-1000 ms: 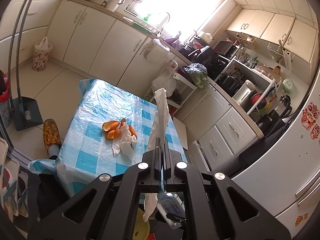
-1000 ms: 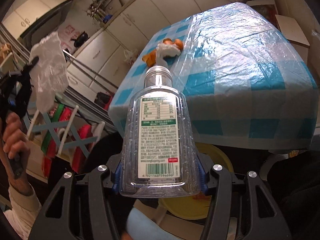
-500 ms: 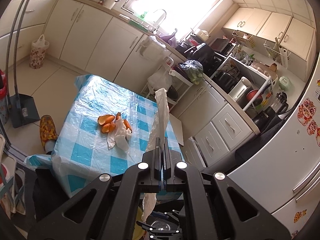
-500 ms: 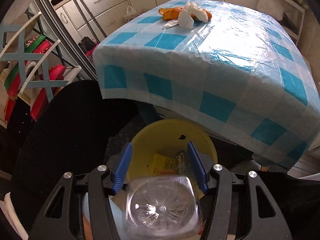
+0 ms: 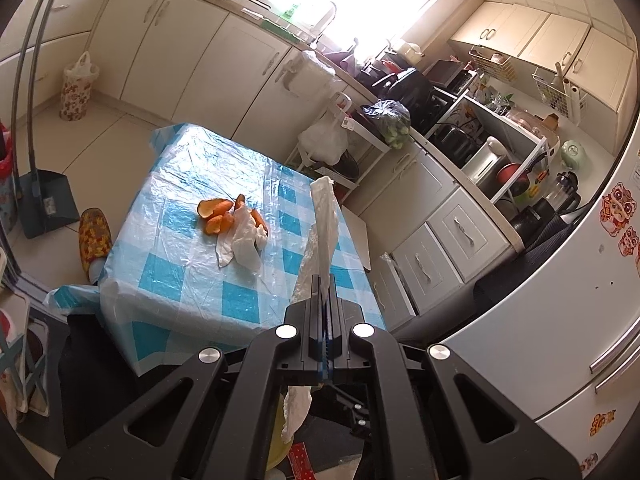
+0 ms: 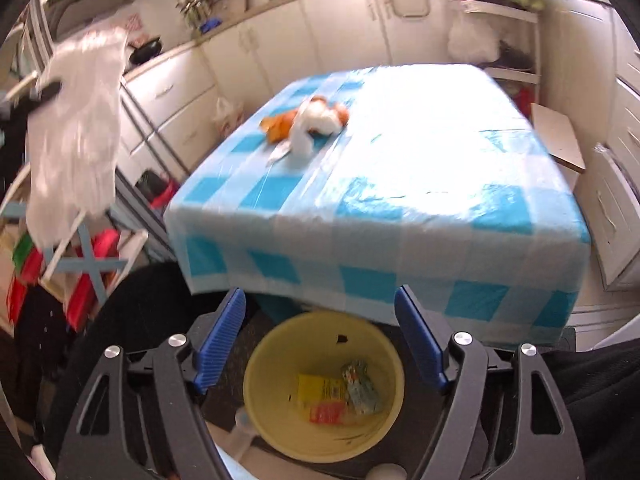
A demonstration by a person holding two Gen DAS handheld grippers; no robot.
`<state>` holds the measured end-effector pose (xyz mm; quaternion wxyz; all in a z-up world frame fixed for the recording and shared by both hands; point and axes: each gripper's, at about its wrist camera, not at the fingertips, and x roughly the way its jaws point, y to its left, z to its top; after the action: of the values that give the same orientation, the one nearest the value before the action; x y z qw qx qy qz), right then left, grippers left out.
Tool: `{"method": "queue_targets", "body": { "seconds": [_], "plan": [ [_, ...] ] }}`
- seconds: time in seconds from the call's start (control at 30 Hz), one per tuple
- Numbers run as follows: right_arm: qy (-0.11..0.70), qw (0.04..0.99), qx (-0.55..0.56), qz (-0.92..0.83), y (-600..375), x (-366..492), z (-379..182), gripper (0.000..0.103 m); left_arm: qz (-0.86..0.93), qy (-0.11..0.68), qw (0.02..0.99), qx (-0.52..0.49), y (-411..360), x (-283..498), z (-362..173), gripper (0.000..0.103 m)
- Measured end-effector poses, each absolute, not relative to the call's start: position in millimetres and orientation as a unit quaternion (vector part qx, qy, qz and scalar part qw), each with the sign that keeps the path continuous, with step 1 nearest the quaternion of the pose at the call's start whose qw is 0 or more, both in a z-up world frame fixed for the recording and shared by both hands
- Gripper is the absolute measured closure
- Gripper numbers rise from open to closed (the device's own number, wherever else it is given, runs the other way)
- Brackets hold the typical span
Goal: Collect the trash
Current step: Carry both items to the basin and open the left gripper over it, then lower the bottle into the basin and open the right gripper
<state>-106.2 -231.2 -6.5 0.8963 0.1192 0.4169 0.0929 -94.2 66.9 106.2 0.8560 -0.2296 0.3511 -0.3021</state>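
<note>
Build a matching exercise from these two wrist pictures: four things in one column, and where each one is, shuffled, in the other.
Things:
1. plastic bag
2. orange peels
3. yellow bin
4. snack wrappers

Places:
A. on the checked tablecloth
B. on the floor in front of the table
C. pinched in the left hand-held gripper
D. inside the bin

Pairs: 1-C, 2-A, 3-B, 4-D
</note>
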Motion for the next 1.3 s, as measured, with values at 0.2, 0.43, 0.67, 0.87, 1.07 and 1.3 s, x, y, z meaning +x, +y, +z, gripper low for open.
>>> {"method": "queue_targets", "body": {
  "seconds": [0.2, 0.43, 0.67, 0.87, 1.07, 1.3],
  "plan": [
    [0.381, 0.909, 0.155, 0.065, -251, -114, 5, 0.029, -0.304, 0.369, 0.85, -0.222, 62, -99, 90, 0.101],
    [0.347, 0.92, 0.172, 0.05, -265, -121, 16, 0.028, -0.304, 0.407, 0.837, -0.202, 46, -104, 56, 0.101],
    [0.312, 0.923, 0.222, 0.032, -289, -130, 26, 0.026, -0.306, 0.479, 0.809, -0.151, 6, -100, -2, 0.101],
    [0.263, 0.931, 0.249, 0.05, -295, -138, 54, 0.024, -0.287, 0.579, 0.76, -0.071, -37, -92, -74, 0.097],
    [0.193, 0.953, 0.232, 0.014, -338, -199, 99, 0.019, -0.261, 0.6, 0.756, -0.003, -52, -92, -103, 0.068],
    [0.357, 0.893, 0.198, -0.189, -455, -296, -7, 0.014, -0.251, 0.534, 0.807, 0.019, -68, -90, -72, 0.04]
  ]
}}
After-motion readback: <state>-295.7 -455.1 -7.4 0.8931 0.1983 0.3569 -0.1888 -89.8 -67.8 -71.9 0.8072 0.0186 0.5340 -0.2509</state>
